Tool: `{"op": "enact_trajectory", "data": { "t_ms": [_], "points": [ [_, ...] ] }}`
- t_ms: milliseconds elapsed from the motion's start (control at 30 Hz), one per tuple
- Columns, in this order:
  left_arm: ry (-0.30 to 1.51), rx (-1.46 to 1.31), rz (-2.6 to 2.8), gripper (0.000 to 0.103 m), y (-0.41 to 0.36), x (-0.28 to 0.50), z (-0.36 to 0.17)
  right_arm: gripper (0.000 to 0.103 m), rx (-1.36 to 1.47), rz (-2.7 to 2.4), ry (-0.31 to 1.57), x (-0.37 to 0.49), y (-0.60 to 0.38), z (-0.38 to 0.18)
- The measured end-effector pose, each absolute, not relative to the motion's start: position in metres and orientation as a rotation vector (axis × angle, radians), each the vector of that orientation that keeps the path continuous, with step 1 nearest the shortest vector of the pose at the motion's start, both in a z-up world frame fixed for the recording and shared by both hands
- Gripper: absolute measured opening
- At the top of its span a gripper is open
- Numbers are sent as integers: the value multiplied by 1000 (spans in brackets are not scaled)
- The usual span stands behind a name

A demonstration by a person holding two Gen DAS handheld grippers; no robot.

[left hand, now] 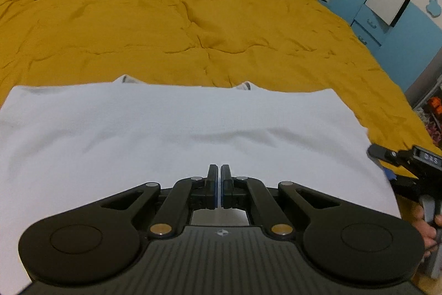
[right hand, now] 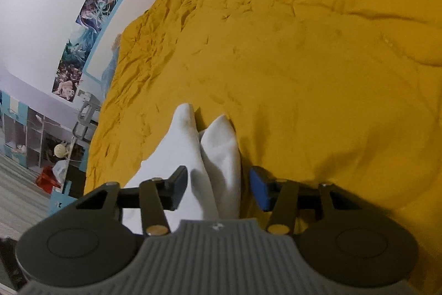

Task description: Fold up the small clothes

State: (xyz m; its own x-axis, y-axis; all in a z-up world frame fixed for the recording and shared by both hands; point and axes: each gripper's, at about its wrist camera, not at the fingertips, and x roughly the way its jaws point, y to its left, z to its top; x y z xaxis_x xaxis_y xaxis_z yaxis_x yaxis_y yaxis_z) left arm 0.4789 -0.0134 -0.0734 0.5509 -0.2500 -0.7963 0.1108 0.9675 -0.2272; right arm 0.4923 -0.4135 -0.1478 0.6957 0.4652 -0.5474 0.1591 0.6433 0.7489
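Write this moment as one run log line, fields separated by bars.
left gripper: shut, over white garment | right gripper: open, around garment edge | surface: yellow bedcover

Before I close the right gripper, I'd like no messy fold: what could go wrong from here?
1. The right gripper is open astride two bunched white folds; closing may catch only one layer, or the mustard quilt beneath.
2. The left gripper is shut over the flat white garment; whether it pinches cloth is unclear, so a pull could shift the garment.
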Motion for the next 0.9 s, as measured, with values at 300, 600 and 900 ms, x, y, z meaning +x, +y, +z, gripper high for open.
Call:
{"op": "enact_trajectory", "data": {
  "t_ms": [300,600,900],
  "points": [
    [967,-86,-160,0,-39,521,-92,19,805,206,814,497,-401,-165],
    [936,-144,-112,2,-32,522,-93,13,758,197,814,505,-392,-172],
    [840,-72,-140,5,21,472,-35,5,704,181,789,503,-383,-140]
  ]
}}
